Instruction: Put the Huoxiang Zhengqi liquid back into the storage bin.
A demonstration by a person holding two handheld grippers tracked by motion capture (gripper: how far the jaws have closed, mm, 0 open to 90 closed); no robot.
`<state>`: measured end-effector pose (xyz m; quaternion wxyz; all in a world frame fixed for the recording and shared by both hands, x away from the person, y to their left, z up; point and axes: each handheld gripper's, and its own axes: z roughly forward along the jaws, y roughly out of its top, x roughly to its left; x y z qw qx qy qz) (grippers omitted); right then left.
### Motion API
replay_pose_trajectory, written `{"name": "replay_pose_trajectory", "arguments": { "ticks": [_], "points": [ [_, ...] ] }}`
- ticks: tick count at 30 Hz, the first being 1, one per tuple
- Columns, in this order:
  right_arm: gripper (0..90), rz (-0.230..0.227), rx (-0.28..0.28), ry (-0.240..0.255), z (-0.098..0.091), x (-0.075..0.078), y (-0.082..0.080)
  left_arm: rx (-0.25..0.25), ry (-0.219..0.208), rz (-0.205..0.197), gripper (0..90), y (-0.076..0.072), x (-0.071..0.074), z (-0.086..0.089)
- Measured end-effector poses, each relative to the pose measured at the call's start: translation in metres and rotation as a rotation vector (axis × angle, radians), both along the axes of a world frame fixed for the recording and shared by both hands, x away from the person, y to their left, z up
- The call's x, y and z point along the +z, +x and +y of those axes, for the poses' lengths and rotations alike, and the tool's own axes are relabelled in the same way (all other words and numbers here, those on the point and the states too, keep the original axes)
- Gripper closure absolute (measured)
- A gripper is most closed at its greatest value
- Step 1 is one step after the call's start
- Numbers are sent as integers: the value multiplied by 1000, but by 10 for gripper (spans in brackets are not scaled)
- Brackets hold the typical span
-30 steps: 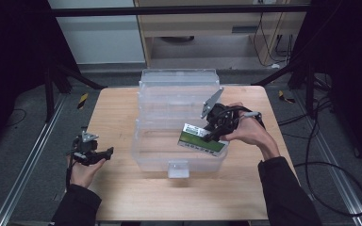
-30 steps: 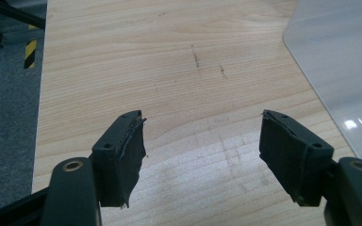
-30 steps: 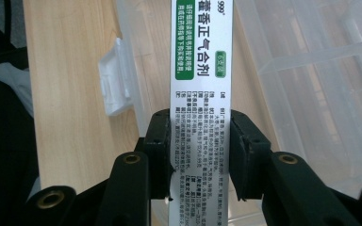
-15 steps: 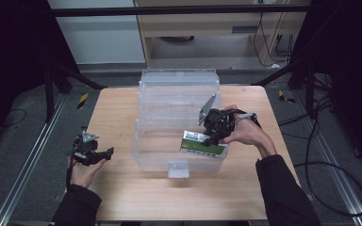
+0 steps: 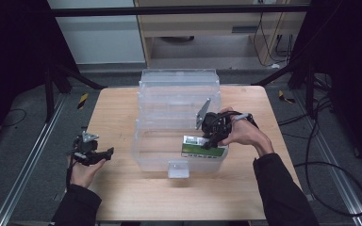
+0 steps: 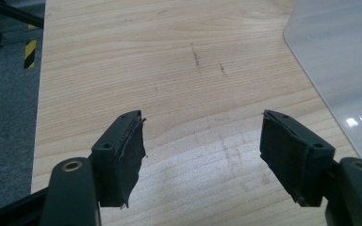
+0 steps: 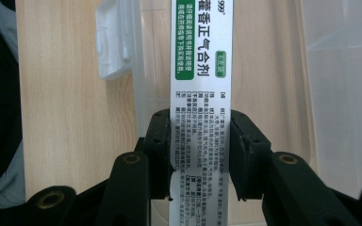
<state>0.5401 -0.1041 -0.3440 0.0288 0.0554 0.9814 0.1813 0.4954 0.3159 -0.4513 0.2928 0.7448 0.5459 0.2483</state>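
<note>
My right tongs [image 7: 201,155] were clamped on the box [image 7: 201,70], both pads pressed flat against its two narrow sides, jaws roughly halfway in. It was a slim white carton with a green band and small print down its face, and in the right gripper view it ran straight up from between the jaws. From the high view I had that box [image 5: 199,146] down inside the bin [image 5: 151,141], low against the front wall at the front right corner, tilted a little with its green edge along the bottom. My right hand [image 5: 242,134] hung over the bin's right rim, and the grey plate [image 5: 202,114] on top of those tongs stood up above the bin's middle.

My left tongs [image 6: 202,155] were wide open, nothing between the pads, only bare wood under them. In the high view they [image 5: 104,153] sat in my left hand [image 5: 82,172] near the bench's left edge, toward the front, jaws aimed at the bin but well apart from it. A corner of clear plastic [image 6: 344,70] showed at the right of the left gripper view.

The bin itself, clear with stepped walls, stood in the middle of the bench [image 5: 118,108], its latch tab [image 5: 178,168] facing me at the front. Its lid [image 5: 179,80] stood open at the back edge.
</note>
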Motion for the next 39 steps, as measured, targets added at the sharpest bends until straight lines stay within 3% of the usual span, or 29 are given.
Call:
{"name": "replay_pose_trajectory", "arguments": {
  "ticks": [20,39],
  "points": [
    [639,7,47,-77,11,-18,2,-3,3,1,301,0,0,0],
    [636,10,61,-108,15,-35,3,-5,6,5,301,0,-1,-1]
  ]
}}
